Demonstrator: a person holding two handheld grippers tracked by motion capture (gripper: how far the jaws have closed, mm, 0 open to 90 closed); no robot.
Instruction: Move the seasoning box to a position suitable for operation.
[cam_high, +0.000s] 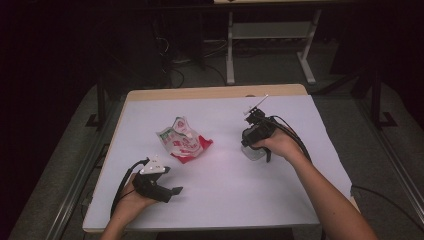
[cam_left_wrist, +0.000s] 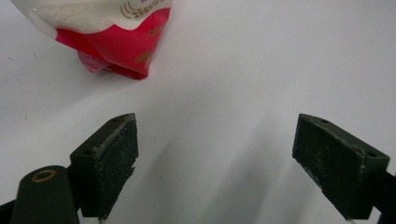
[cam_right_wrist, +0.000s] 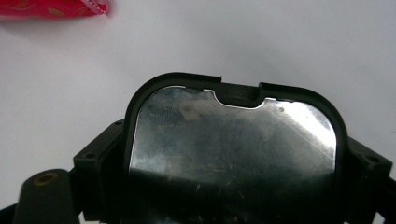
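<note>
A crumpled red and white snack bag (cam_high: 182, 140) lies left of the middle of the white table (cam_high: 225, 200). My left gripper (cam_high: 172, 191) rests near the front left edge and points right. In the left gripper view its jaws (cam_left_wrist: 233, 163) stand wide open over bare table, with the bag (cam_left_wrist: 102, 32) at the upper left. My right gripper (cam_high: 255, 147) is held to the right of the bag over a small clear container (cam_high: 254, 154). In the right gripper view a black-rimmed container with a shiny top (cam_right_wrist: 233, 140) fills the gap, and both jaws press on its sides.
A corner of the bag (cam_right_wrist: 51, 8) shows at the top left of the right gripper view. Cables trail from both grippers toward the front. Beyond the table's far wooden edge (cam_high: 215, 92) stand white desk legs (cam_high: 230, 50) on a dark floor.
</note>
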